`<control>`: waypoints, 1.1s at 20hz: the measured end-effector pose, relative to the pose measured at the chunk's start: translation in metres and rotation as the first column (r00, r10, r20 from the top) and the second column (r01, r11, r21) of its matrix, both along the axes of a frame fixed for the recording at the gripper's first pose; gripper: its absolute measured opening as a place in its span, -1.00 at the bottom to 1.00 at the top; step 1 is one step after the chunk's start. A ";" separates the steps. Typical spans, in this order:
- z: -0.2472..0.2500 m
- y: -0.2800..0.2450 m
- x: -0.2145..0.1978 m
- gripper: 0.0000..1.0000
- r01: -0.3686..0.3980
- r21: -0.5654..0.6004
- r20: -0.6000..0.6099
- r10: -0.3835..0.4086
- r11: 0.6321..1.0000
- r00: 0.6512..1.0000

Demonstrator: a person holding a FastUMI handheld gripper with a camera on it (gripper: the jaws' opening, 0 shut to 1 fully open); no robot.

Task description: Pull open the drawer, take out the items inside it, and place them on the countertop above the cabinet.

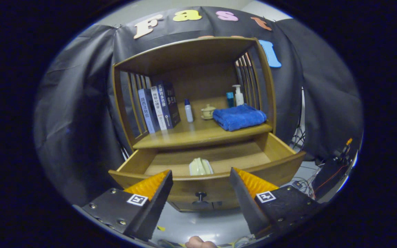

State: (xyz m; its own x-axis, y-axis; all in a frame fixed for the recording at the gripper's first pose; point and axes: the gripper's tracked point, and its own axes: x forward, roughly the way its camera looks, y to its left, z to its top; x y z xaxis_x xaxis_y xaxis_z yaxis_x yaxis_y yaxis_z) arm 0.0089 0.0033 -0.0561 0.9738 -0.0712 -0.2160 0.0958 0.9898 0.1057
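The drawer [219, 162] stands pulled well out of the cabinet [191, 103], so the opening step looks done; inside, at twelve o'clock just ahead of the fingers, lies a pale folded item [201, 166], near the front wall above the knob [200, 197]; the gripper [201, 187] hangs spread wide and empty, the item in line with its gap, likely poised to reach in; the countertop [198, 132], further at twelve, already bears books [159, 106], a small bottle [188, 111], a cup [207, 112] and a blue towel [239, 117]; free wood at its front edge suits the drop
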 end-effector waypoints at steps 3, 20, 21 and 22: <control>0.023 0.004 0.014 0.98 -0.016 0.000 -0.014 0.016 1.000 1.000; -0.111 0.000 0.165 0.70 -0.070 0.022 -0.596 0.069 0.997 0.800; -0.120 -0.001 0.167 0.70 -0.060 0.014 -0.623 0.056 0.998 0.780; -0.129 -0.003 0.169 0.44 -0.043 0.015 -0.648 0.042 0.999 0.760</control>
State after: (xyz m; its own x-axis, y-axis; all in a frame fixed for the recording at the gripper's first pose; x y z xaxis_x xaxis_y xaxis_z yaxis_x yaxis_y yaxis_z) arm 0.1783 0.0001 -0.1851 0.6036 -0.0334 -0.7966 0.0989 0.9945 0.0332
